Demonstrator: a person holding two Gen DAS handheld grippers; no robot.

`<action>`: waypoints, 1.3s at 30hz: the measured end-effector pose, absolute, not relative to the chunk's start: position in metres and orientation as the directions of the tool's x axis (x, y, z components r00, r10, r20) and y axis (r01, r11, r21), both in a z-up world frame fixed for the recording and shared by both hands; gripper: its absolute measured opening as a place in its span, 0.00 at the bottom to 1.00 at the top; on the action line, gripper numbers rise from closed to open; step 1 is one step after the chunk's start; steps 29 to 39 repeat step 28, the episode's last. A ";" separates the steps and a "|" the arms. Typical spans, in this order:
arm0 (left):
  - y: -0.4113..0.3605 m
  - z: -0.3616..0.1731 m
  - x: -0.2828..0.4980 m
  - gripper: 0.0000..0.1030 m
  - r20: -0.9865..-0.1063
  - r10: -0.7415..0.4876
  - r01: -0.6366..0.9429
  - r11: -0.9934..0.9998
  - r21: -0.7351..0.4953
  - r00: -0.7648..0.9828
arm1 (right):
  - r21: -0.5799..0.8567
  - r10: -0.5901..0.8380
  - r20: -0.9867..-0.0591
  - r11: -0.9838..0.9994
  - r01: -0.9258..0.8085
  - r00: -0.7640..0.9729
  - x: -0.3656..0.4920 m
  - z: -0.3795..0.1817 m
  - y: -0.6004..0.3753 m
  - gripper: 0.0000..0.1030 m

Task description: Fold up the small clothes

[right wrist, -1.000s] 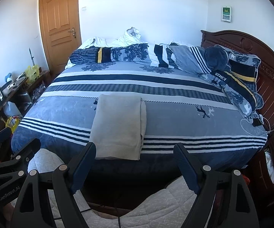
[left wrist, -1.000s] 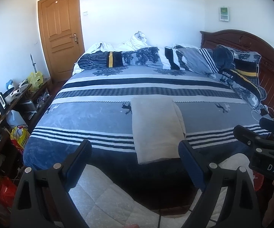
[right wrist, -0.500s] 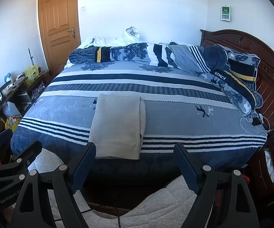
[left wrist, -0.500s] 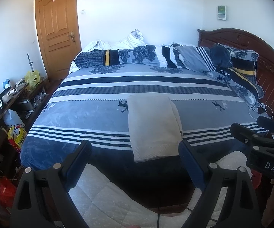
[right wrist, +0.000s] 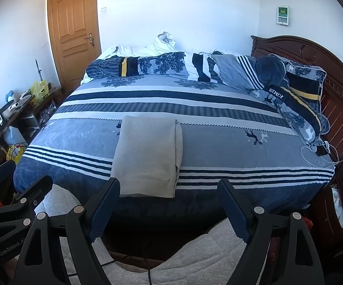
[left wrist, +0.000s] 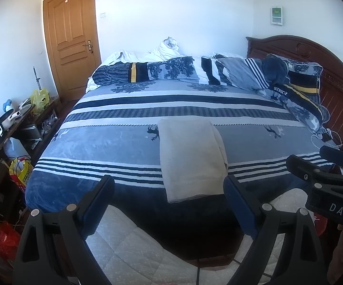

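Here, the beige garment [left wrist: 191,159] lay folded near the bed's [left wrist: 104,142] near edge, while the left gripper [left wrist: 169,198] and right gripper [right wrist: 169,199] hung spread and empty, apparently because folding was done.

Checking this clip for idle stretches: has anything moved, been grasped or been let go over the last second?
Nothing visibly changed. The folded beige knit garment lies flat near the foot edge of the blue striped bedspread, untouched. The left tongs and right tongs hang open and empty short of the bed, as before.
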State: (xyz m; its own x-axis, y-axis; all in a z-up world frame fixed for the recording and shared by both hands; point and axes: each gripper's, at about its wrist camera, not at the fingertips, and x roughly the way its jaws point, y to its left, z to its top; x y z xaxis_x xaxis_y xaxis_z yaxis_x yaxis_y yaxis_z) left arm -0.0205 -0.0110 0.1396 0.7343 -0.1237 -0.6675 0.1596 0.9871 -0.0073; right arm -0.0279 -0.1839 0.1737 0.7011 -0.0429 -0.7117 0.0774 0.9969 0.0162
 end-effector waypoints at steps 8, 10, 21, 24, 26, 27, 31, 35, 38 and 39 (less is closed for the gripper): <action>-0.008 0.139 -0.017 0.89 -0.673 -0.135 0.173 0.985 -0.010 0.727 | 0.020 -0.041 -0.715 0.997 0.079 0.698 -0.029 0.173 -0.185 0.85; -0.008 0.138 -0.018 0.89 -0.673 -0.136 0.176 0.984 -0.009 0.727 | 0.021 -0.041 -0.715 0.997 0.080 0.698 -0.029 0.173 -0.186 0.85; -0.008 0.138 -0.018 0.89 -0.674 -0.139 0.180 0.984 -0.009 0.725 | 0.027 -0.037 -0.718 0.996 0.080 0.695 -0.030 0.172 -0.189 0.85; -0.008 0.138 -0.018 0.89 -0.675 -0.143 0.180 0.984 -0.015 0.724 | 0.027 -0.035 -0.720 0.997 0.078 0.693 -0.029 0.171 -0.191 0.85; -0.007 0.138 -0.018 0.89 -0.673 -0.142 0.178 0.984 -0.016 0.726 | 0.032 -0.030 -0.722 0.997 0.076 0.691 -0.028 0.170 -0.191 0.85; -0.005 0.138 -0.017 0.89 -0.671 -0.142 0.177 0.984 -0.015 0.728 | 0.035 -0.027 -0.723 0.996 0.077 0.690 -0.027 0.169 -0.192 0.85; -0.004 0.136 -0.016 0.89 -0.669 -0.134 0.171 0.985 -0.011 0.731 | 0.037 -0.026 -0.723 0.996 0.076 0.691 -0.026 0.169 -0.193 0.85; -0.004 0.136 -0.016 0.89 -0.669 -0.134 0.171 0.985 -0.011 0.731 | 0.037 -0.026 -0.723 0.996 0.076 0.691 -0.026 0.169 -0.193 0.85; -0.004 0.136 -0.016 0.89 -0.669 -0.134 0.171 0.985 -0.011 0.731 | 0.037 -0.026 -0.723 0.996 0.076 0.691 -0.026 0.169 -0.193 0.85; -0.004 0.136 -0.016 0.89 -0.669 -0.134 0.171 0.985 -0.011 0.731 | 0.037 -0.026 -0.723 0.996 0.076 0.691 -0.026 0.169 -0.193 0.85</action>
